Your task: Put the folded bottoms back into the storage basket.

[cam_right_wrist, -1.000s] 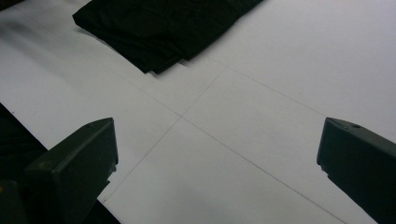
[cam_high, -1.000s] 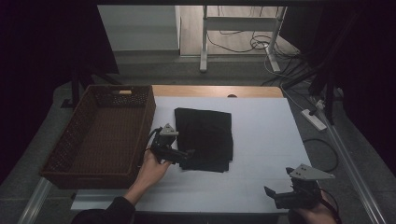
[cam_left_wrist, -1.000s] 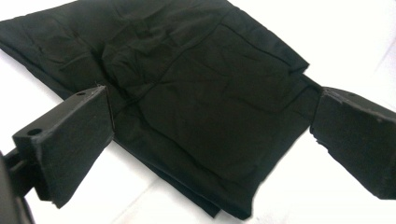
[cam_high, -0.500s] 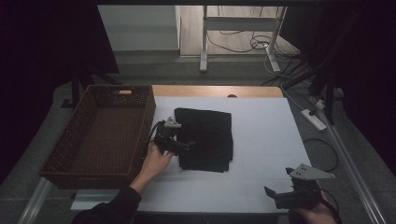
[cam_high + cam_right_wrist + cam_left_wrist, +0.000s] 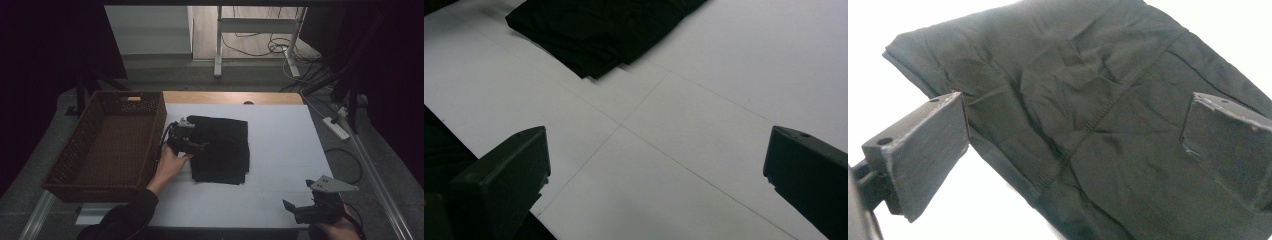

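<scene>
A folded black garment [image 5: 220, 149] lies flat on the white table sheet [image 5: 280, 150], just right of the basket. My left gripper [image 5: 200, 146] hovers over the garment's left edge, jaws wide apart; its own view looks down on the creased black cloth [image 5: 1088, 115] between them, with nothing gripped. My right gripper [image 5: 295, 210] rests open near the table's front right edge, far from the cloth. In its view the garment [image 5: 599, 27] lies ahead at top left, beyond bare white sheet [image 5: 684, 150].
A brown wicker basket [image 5: 80, 155] stands empty at the table's left side, close to the garment. A wooden strip [image 5: 230, 97] edges the table's far side. Cables and a power strip [image 5: 336, 127] lie on the floor to the right.
My left gripper has moved forward and slightly right along the garment's left edge, now reaching over the cloth. The right gripper has stayed still.
</scene>
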A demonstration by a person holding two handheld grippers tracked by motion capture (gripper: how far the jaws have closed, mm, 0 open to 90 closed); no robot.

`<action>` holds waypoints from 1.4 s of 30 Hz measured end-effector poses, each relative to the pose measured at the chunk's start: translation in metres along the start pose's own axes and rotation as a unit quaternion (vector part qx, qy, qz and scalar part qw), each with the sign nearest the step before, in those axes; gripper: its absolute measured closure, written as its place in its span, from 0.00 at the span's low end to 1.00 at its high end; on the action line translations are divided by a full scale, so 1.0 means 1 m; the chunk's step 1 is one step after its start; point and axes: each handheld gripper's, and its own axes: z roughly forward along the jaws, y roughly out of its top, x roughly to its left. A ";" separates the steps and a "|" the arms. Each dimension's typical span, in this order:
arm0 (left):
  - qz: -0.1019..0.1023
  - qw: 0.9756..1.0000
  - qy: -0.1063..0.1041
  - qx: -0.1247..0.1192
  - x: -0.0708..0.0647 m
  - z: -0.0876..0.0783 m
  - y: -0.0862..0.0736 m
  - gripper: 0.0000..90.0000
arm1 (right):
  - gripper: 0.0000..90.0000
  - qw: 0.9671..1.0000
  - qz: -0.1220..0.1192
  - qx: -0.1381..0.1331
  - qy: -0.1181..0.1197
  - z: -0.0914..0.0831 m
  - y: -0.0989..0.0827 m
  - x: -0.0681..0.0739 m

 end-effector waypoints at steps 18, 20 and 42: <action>-0.022 0.999 0.030 0.026 0.025 0.031 0.016 0.00 | 0.00 1.000 -0.001 0.000 0.002 0.000 0.000 0.000; -0.035 0.999 0.028 0.022 0.031 0.034 0.017 0.00 | 0.00 1.000 -0.001 0.000 0.003 0.000 0.000 0.000; -0.080 0.996 0.034 0.025 0.071 0.059 0.035 0.00 | 0.00 1.000 -0.005 0.002 0.008 0.000 0.000 0.000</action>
